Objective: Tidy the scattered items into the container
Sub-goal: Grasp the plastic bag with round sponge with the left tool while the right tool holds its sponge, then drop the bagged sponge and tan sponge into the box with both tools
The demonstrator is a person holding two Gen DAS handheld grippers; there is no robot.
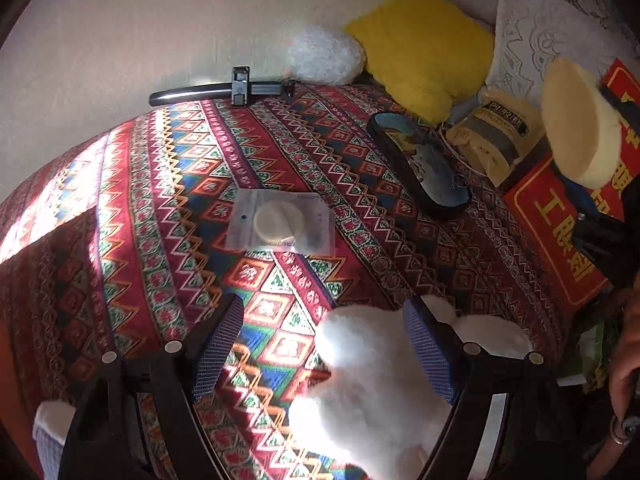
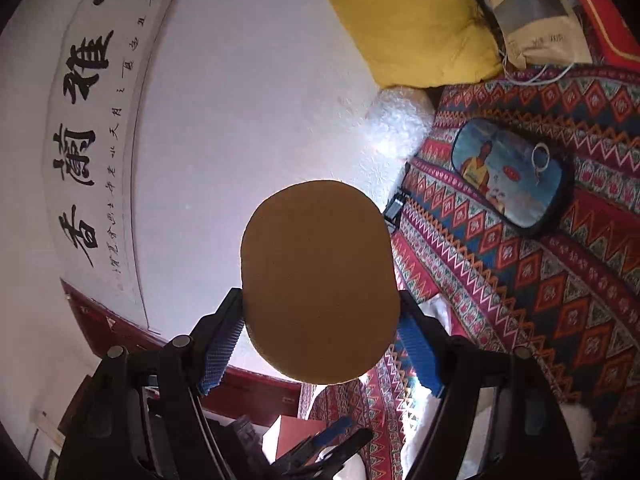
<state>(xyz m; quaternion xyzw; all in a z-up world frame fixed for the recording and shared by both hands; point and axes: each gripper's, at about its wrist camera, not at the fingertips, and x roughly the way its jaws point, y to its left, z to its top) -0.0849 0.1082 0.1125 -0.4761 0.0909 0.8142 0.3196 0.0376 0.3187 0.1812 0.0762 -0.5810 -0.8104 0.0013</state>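
On the patterned cloth lie, left to right, one black bar at the far edge by the wall, one clear packet holding two overlapping round pads, one dark oval case, one tan bag and one red box. Behind them stand three cushions: white fluffy, yellow and pale embroidered.

The left gripper points steeply down with its fingers wide apart; a white fluffy puff lies under them, against the right finger, not pinched.

The right gripper clamps one round sponge between both blue pads, held on edge in the air. Seen from the left camera, the sponge hangs over the red box, flat face turned leftward.

The case lies with its long axis running diagonally away toward the cushions. The packet sits flat mid-cloth, well apart from everything, with bare cloth all around; the right side is crowded.
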